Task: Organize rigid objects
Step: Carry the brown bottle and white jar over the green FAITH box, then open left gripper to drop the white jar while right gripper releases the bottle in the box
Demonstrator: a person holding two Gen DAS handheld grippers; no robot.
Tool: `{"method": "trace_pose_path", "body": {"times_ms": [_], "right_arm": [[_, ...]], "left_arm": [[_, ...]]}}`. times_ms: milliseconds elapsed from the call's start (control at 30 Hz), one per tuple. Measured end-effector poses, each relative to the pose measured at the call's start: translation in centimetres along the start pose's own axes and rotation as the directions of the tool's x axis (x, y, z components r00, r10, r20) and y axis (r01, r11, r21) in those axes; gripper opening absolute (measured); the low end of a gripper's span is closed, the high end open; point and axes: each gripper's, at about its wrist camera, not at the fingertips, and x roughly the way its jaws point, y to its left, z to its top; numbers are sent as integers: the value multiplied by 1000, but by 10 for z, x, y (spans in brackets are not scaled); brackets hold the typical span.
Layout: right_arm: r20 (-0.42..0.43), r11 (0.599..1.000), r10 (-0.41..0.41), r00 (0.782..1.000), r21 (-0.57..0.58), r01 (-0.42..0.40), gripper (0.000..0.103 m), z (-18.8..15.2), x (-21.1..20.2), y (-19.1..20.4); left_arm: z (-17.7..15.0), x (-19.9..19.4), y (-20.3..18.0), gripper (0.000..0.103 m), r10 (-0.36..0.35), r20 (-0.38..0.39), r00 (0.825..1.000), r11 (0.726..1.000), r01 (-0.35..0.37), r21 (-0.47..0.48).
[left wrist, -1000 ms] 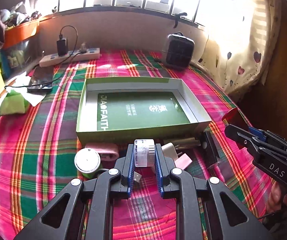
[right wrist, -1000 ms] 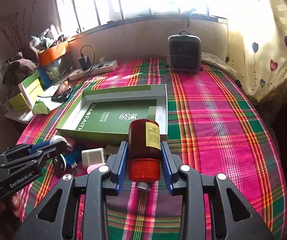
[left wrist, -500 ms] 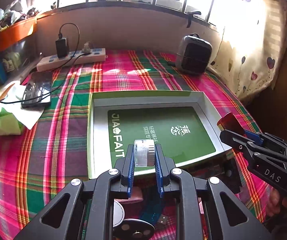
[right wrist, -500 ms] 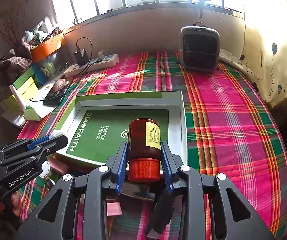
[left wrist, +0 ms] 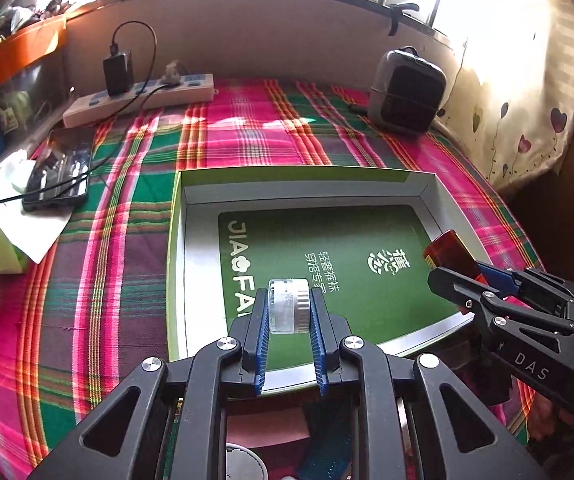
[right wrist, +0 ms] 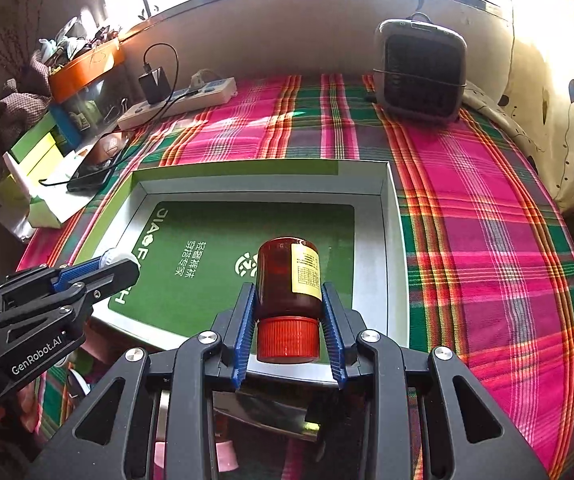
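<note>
Amber-brown plastic bottle with red cap and yellow label (right wrist: 289, 280) is clamped between the fingers of the right gripper (right wrist: 289, 320), lying cap-rearward above the near right part of the shallow green-and-white cardboard box (right wrist: 391, 240). Left gripper (left wrist: 289, 312) grips a small clear jar with a silver band (left wrist: 289, 304) above the box's near edge. Recommendation: lower each level to the green liner, well apart, then release gently; a bottle laid sideways may roll.

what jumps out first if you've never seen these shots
The bright pink-and-green plaid cloth covering the table, with an open green box at its centre. Over the box, the right gripper clamps a red bottle and the left gripper a small clear jar.
</note>
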Motion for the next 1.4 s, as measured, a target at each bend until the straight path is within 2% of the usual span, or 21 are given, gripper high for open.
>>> {"method": "trace_pose_path", "body": {"times_ms": [800,900,933,967,1400], "right_arm": [[-46,1000,-22,999,-18,21,33,-1,15,3],[-46,1000,-21,999,-11,21,33,-1,15,1],[-45,1000,-19,999,-12,19,33,-2,14,1],[-43,1000,-19,999,-12,18,33,-2,14,2],[34,1000,-21,999,15,20,38,-6,-18,0]], "left_arm": [[-1,14,2,19,8,-29,1000,1000,-8,3],[-1,14,3,25,8,-29,1000,1000,-8,2],[-1,14,3,33,8,-33,999,1000,-8,-3],[-1,14,3,35,5,-37,999,1000,-5,-8],[-6,-17,4,35,-1,20,1000,1000,2,-30]]}}
